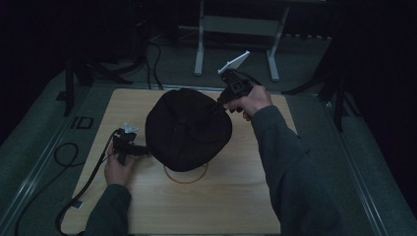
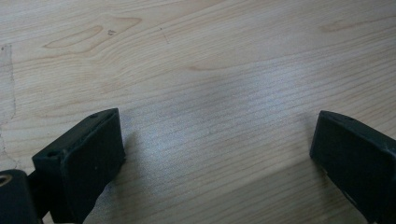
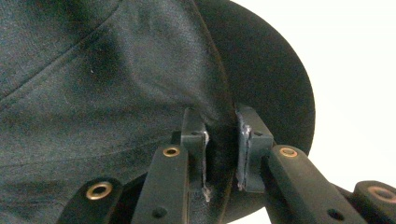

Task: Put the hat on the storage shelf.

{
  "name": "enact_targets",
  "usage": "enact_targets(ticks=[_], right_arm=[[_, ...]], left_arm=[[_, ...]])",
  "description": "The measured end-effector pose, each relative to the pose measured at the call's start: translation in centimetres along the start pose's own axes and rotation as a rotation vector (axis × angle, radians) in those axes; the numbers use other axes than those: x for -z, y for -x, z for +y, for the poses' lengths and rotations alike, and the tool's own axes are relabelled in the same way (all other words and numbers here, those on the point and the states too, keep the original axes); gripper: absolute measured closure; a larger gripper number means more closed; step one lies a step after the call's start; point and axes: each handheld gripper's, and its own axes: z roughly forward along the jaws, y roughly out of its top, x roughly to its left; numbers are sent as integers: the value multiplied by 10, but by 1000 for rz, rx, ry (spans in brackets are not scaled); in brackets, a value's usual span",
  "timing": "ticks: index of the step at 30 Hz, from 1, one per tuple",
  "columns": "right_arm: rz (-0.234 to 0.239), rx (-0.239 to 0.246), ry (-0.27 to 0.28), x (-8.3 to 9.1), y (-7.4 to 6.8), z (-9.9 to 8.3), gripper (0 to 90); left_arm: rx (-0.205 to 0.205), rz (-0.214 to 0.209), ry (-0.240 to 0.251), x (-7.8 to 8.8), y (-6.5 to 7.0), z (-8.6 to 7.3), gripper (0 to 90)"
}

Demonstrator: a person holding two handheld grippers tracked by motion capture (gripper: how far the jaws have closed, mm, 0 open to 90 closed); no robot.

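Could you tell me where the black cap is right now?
In the high view the black cap sits mid-table, over a ring drawn on the wood; the right gripper clamps its far-right edge, and the open left gripper rests beside its left side.

Pale wooden table (image 1: 236,196), a thin ring (image 1: 187,180) on it, metal stand (image 1: 199,46) behind.

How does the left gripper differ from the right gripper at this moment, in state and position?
The left gripper is open over bare wood, while the right gripper is shut on the black hat. The left gripper sits low on the wooden table beside the hat; the right gripper is raised at the hat's far edge. Each is held in one hand.
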Motion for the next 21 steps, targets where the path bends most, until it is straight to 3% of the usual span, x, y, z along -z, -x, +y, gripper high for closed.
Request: enact_targets(ticks=[21], right_arm=[[-32, 1, -12, -14, -3, 2, 731]], left_arm=[[0, 1, 1, 0, 0, 0, 24]])
